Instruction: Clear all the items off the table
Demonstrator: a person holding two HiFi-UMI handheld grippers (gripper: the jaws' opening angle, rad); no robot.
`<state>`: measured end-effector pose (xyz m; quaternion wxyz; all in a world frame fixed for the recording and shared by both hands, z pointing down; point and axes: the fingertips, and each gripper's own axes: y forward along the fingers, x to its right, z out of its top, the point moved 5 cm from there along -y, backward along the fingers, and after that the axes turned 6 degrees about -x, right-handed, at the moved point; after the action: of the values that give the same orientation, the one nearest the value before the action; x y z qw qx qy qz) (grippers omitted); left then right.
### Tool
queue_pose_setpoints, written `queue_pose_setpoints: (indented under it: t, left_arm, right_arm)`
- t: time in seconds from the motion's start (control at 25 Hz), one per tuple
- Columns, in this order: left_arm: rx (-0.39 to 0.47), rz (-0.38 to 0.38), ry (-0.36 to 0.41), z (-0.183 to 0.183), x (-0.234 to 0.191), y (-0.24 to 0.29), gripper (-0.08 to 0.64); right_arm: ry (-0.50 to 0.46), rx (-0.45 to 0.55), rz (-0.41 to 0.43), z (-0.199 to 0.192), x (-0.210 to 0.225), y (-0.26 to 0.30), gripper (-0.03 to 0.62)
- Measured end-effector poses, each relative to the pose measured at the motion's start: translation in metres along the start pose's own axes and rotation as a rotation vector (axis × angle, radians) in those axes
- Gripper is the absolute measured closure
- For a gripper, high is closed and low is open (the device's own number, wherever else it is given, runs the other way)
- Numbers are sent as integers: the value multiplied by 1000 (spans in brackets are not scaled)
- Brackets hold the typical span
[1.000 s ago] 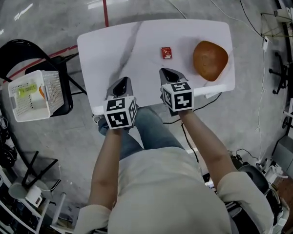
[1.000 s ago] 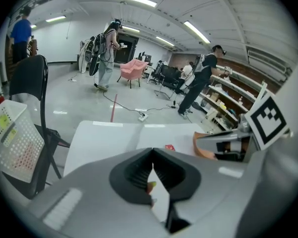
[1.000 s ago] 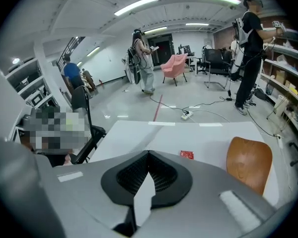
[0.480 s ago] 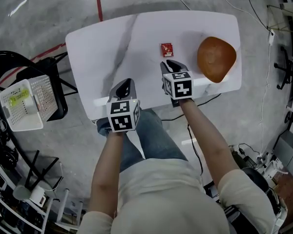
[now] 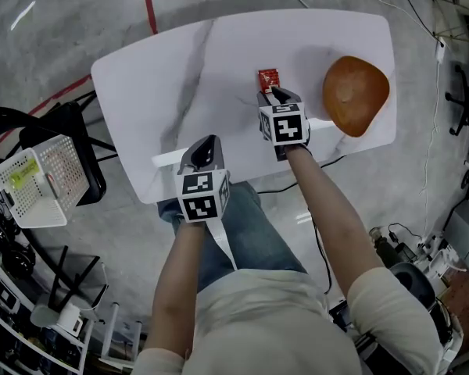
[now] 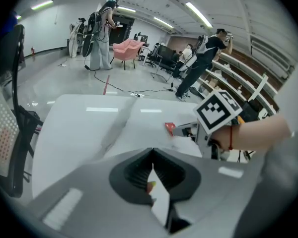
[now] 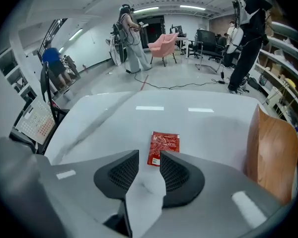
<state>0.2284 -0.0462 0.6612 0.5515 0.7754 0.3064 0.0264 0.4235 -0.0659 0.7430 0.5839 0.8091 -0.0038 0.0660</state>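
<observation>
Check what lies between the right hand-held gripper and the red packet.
Nothing: the right gripper view shows only bare table between the right hand-held gripper and the red packet. Its jaws have just been opening, nothing between them.

Table [image 5: 180, 92] glossy white marble-look; packet [image 5: 268, 79] shiny red foil; bowl [image 5: 355, 94] matt wood.

The room is bright and evenly lit by long ceiling lamps [image 7: 161, 8] overhead. They put white glare strips on the glossy bench [image 7: 213, 128] and on the grey floor [image 5: 55, 14]. Shadows are soft and weak. Both gripper views bend strongly at the edges and have black corners. At the lower centre of the left gripper view, the left gripper [image 6: 152, 152] near the lens looks blurred, and so does the arm [image 6: 260, 133] at the right.
</observation>
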Motion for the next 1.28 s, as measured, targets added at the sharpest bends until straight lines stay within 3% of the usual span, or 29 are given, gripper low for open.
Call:
queue_pose_setpoints:
  t: [0.64, 0.72, 0.76, 0.88, 1.28]
  left_arm:
    - [-23, -11, -15, -5, -6, 16, 551]
    - [-24, -15, -19, -5, -5, 14, 551]
    - [-24, -17, -19, -5, -4, 13, 551]
    - [-20, -19, -13, -4, -4, 9, 551]
    - [7, -5, -14, -4, -5, -20, 551]
  right_arm:
    - [-28, -39, -54, 0, 8, 36, 463]
    - [-51, -45, -73, 0, 10, 37, 486]
    - [-68, -53, -83, 0, 10, 37, 550]
    - [-102, -81, -92, 2, 9, 38, 579]
    - [-117, -71, -96, 0, -1, 9, 586]
